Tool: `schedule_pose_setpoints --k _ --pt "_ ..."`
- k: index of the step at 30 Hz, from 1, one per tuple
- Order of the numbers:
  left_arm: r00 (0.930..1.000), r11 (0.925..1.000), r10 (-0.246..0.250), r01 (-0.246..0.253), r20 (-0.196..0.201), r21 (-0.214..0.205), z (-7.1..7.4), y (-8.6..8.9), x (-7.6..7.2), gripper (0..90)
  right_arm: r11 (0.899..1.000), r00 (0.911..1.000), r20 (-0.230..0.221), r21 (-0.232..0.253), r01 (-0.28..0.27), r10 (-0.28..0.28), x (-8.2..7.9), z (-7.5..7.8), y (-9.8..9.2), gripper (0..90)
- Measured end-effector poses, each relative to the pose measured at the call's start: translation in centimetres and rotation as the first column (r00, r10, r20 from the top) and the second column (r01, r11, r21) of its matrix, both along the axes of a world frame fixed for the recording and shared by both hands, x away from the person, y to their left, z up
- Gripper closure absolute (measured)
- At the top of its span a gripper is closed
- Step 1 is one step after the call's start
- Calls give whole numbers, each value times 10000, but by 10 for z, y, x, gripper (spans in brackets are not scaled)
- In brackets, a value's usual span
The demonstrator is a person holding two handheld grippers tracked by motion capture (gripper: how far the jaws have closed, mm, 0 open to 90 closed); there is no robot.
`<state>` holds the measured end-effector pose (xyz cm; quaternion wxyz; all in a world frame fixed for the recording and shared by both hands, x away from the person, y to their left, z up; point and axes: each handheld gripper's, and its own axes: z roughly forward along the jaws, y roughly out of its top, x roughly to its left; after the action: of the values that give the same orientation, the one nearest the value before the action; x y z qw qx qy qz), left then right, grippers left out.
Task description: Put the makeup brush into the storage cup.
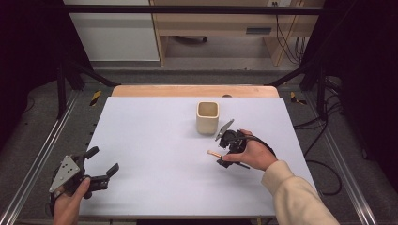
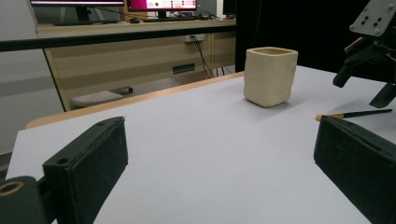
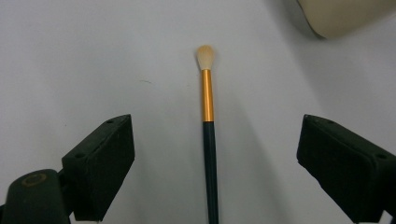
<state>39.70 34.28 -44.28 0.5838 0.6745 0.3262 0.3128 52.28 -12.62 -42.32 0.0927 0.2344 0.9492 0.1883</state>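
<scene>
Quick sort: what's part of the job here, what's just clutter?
In the job:
- brush, lying flat between the open jaws of the right hand-held gripper
- cream cup, upright, just beyond the brush

Idle or background:
- left hand-held gripper, open, at the near left of the table
- desk with monitors behind

brush handle end cut off below, cup mostly cropped

we see a pale table with a wooden strip along its far edge. on it stand a cream cup and, near it, lies a brush.
</scene>
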Motion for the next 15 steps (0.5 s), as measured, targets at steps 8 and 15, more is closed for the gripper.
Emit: schedule_pose_setpoints --k 8,15 --pt "10000 10000 18 -18 -16 -13 0 0 0 23 10000 10000 42 -82 38 -38 3 -3 1 175" --pt "10000 10000 39 -39 -15 1 0 1 0 24 9999 9999 -41 -80 -102 102 2 -3 2 359"
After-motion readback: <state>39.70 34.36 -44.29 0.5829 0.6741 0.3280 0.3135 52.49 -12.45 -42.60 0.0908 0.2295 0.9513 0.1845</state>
